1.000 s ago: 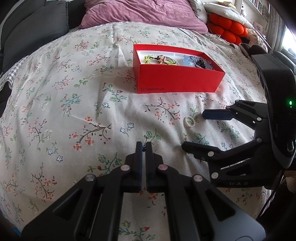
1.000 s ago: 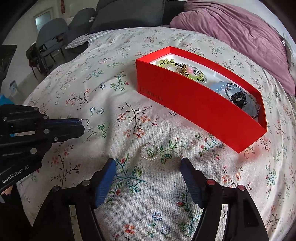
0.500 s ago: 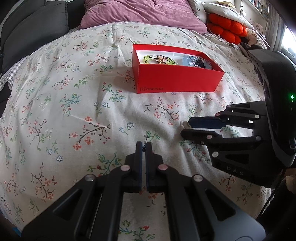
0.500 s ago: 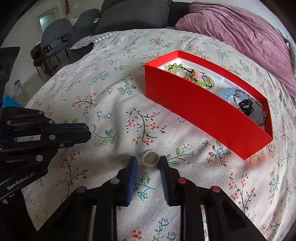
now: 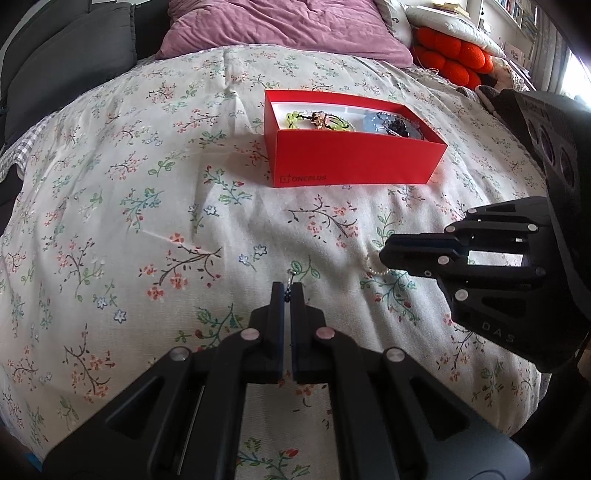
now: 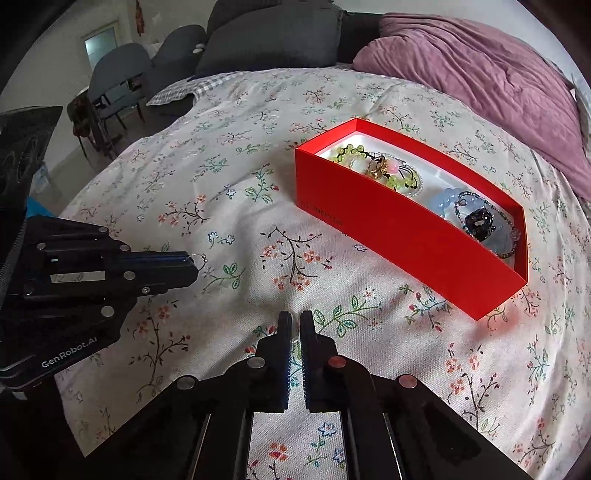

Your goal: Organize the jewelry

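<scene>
A red open box lies on the flowered bedspread and holds a green bead bracelet, a blue bracelet and dark pieces. My left gripper is shut on a small dark bead piece with a wire loop that pokes past its tips. To its right, my right gripper is shut on a small pearl ring. Part of the ring shows at the tips in the left wrist view. In the right wrist view the fingers hide most of it. Both grippers sit low over the bedspread, in front of the box.
A purple pillow lies behind the box, with dark grey cushions further back and to the left. An orange bobbled cushion sits at the far right. Grey chairs stand beyond the bed's left edge. The bedspread slopes away on the left.
My right gripper's jaws closed from wide open onto the pearl ring on the bedspread, and it crept slightly forward. The left gripper stayed still, shut on its bead piece.
</scene>
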Motion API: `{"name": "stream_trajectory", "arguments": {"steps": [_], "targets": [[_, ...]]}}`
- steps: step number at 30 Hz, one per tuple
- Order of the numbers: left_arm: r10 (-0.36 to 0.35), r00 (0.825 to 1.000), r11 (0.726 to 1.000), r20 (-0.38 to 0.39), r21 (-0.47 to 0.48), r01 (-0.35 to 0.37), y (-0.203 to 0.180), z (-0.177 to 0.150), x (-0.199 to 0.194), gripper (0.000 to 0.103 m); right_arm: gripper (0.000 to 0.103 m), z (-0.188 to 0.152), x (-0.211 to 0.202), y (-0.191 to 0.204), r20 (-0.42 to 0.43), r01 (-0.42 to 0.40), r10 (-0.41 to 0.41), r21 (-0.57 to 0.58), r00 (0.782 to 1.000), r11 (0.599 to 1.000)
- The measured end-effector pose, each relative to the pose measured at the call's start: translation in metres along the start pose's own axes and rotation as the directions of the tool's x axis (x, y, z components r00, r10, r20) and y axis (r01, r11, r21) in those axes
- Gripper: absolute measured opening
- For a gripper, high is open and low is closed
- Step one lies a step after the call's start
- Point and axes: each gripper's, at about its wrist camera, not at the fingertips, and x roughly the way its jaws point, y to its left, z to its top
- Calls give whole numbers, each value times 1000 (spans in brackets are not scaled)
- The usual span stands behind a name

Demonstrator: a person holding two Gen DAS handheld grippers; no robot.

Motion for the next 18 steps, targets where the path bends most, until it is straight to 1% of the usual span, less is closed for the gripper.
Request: {"name": "stream_trajectory", "arguments": {"steps": [11,15,17,18], "targets": [[-1,1000,1000,1,4,1,-2,1,0,4,3,3,-14,-3,37,3,-4,10,999,1000],[0,1000,1000,2,5,0,-1,1,1,4,4,2,-16,-1,38,0,0,4,999,1000],[0,1000,1000,1,4,0,-1,1,1,4,5,1,-12,-1,20,-2,2,-1,1000,1000],[0,1000,1000,0,3,0,-1,1,1,4,6,-1,-10,0,17,18,-18,-4,1000,1000]]}}
